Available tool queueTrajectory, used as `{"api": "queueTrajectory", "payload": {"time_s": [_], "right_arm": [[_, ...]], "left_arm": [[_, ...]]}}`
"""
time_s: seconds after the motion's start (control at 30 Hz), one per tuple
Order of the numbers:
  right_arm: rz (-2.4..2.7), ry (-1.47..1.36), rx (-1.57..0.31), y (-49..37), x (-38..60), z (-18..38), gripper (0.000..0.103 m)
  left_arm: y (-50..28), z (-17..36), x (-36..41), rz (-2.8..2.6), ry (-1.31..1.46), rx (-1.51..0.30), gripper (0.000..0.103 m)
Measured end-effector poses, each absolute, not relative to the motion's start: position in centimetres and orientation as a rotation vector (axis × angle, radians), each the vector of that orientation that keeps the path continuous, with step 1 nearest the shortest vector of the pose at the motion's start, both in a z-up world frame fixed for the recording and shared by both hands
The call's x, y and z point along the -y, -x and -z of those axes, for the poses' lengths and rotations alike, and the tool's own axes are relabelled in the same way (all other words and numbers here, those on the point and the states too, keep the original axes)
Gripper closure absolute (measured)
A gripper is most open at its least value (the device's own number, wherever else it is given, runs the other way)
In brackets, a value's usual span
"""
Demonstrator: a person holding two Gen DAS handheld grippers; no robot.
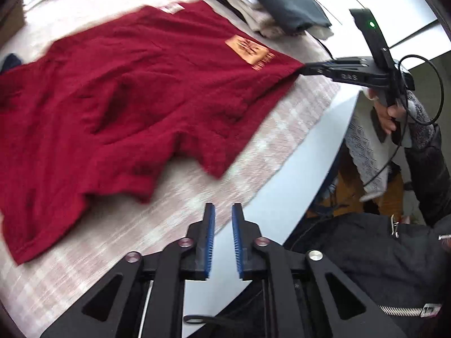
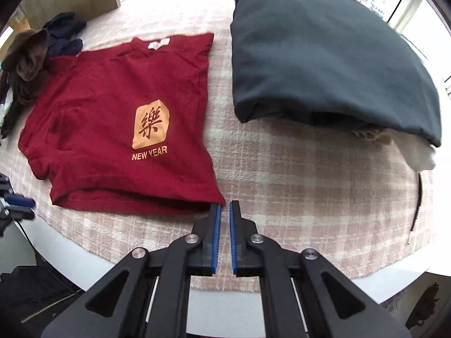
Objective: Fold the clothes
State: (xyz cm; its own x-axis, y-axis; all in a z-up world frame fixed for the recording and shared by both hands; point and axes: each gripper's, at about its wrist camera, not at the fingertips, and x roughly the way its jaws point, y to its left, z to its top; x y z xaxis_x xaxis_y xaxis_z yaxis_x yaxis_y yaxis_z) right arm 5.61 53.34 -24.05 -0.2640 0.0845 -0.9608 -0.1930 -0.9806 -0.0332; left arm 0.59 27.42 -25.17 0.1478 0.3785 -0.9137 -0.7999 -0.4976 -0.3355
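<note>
A red T-shirt (image 2: 121,118) with an orange "NEW YEAR" print lies flat on the checked cloth, partly folded; it also shows in the left wrist view (image 1: 118,95). My right gripper (image 2: 223,208) sits just off the shirt's near right hem corner, jaws slightly apart with nothing between them; in the left wrist view its tip (image 1: 305,69) touches that corner. My left gripper (image 1: 223,211) hovers above the cloth near the table edge, jaws a little apart and empty, short of the shirt's sleeve.
A stack of folded clothes topped by a dark grey garment (image 2: 324,50) lies to the right of the shirt, also in the left wrist view (image 1: 282,0). A heap of brown and navy clothes (image 2: 42,50) lies at far left. The white table rim (image 1: 296,174) curves nearby.
</note>
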Motion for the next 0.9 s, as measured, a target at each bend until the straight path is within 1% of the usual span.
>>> {"api": "queueTrajectory", "payload": {"time_s": [0.03, 0.07, 0.1, 0.13, 0.23, 0.27, 0.33, 0.43, 0.53, 0.6, 0.7, 0.77, 0.87, 0.9], "right_arm": [[-2.356, 1.759, -0.086, -5.8, -53.1, 23.5, 0.094], [-2.353, 1.737, -0.04, -5.9, -52.8, 23.1, 0.094], [-2.356, 1.73, -0.027, -5.9, -52.5, 22.8, 0.094], [-2.361, 1.733, -0.049, -6.0, -52.4, 22.6, 0.094], [-2.442, 1.714, -0.155, -5.9, -51.9, 21.9, 0.094], [-2.474, 1.72, -0.166, -5.4, -51.3, 21.9, 0.094], [-2.521, 1.747, -0.17, -4.1, -50.1, 22.2, 0.094], [-2.56, 1.809, -0.155, -2.1, -48.4, 23.2, 0.094], [-2.549, 1.897, -0.15, -1.9, -47.1, 24.9, 0.094], [-2.524, 1.911, -0.134, -1.8, -47.5, 24.9, 0.094], [-2.588, 1.825, -0.283, -1.5, -49.8, 22.0, 0.094], [-2.619, 1.746, -0.304, -0.4, -51.4, 19.9, 0.094], [-2.645, 1.656, -0.211, 2.5, -52.7, 17.3, 0.086], [-2.658, 1.654, -0.208, 3.4, -53.3, 16.8, 0.081]], "left_arm": [[-0.1, 24.6, -26.0, -1.598, 1.447, -0.444, 0.086], [0.7, 24.2, -24.1, -1.673, 1.442, -0.461, 0.08], [1.5, 23.9, -22.4, -1.742, 1.446, -0.477, 0.073], [2.5, 23.9, -20.8, -1.799, 1.469, -0.484, 0.072], [6.1, 24.1, -16.1, -1.972, 1.52, -0.44, 0.072], [7.1, 24.2, -15.1, -2.022, 1.511, -0.438, 0.072], [8.6, 25.0, -14.4, -2.095, 1.511, -0.494, 0.072], [10.4, 26.3, -13.7, -2.125, 1.57, -0.472, 0.072], [10.4, 26.4, -14.2, -2.15, 1.565, -0.525, 0.069], [10.4, 26.5, -14.6, -2.166, 1.561, -0.561, 0.072], [8.6, 23.5, -17.0, -2.14, 1.442, -0.523, 0.073], [6.5, 21.7, -20.9, -2.061, 1.346, -0.479, 0.07], [3.1, 20.2, -28.2, -1.912, 1.216, -0.43, 0.07], [1.8, 20.0, -30.8, -1.862, 1.173, -0.423, 0.07]]}}
